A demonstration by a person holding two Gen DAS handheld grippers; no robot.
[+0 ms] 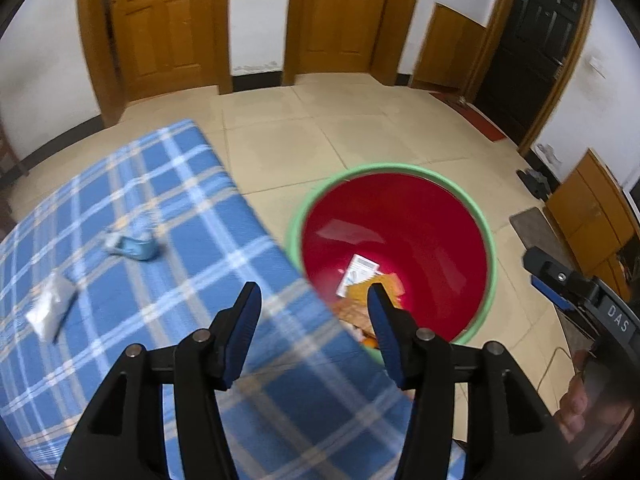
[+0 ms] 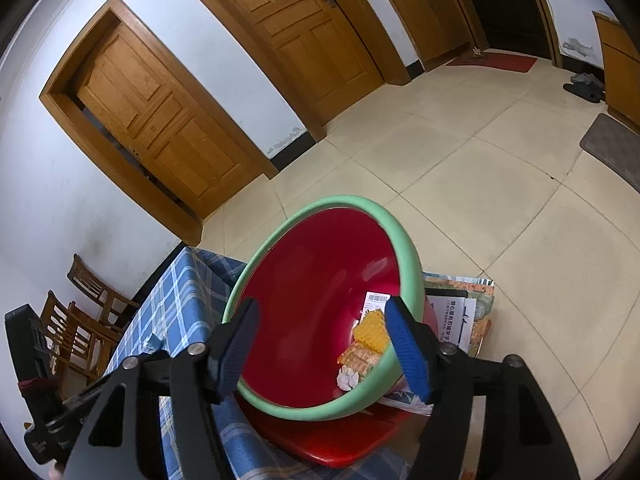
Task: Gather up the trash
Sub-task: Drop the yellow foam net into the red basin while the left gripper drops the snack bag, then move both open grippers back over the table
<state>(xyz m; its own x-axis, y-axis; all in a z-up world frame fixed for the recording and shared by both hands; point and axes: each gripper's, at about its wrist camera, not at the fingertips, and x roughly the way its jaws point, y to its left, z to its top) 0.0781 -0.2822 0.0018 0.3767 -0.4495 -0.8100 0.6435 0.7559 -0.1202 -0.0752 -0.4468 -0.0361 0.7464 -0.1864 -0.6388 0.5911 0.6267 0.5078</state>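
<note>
A red bin with a green rim (image 1: 390, 169) stands beside a table with a blue plaid cloth (image 1: 160, 240). It holds a white label paper (image 1: 358, 272) and orange wrappers (image 1: 360, 308). On the cloth lie a blue wrapper (image 1: 134, 246) and a silver packet (image 1: 50, 310). My left gripper (image 1: 314, 296) is open and empty over the table edge. My right gripper (image 2: 320, 316) is open and empty above the bin (image 2: 404, 248), where the orange wrappers (image 2: 370, 336) show.
The bin sits on a red stool (image 2: 332, 440) with printed papers (image 2: 460, 320) beside it. Wooden doors (image 1: 164, 24) line the far wall. Wooden chairs (image 2: 84, 320) stand by the table. A grey mat (image 2: 616, 148) and slippers (image 2: 584, 86) lie on the tiled floor.
</note>
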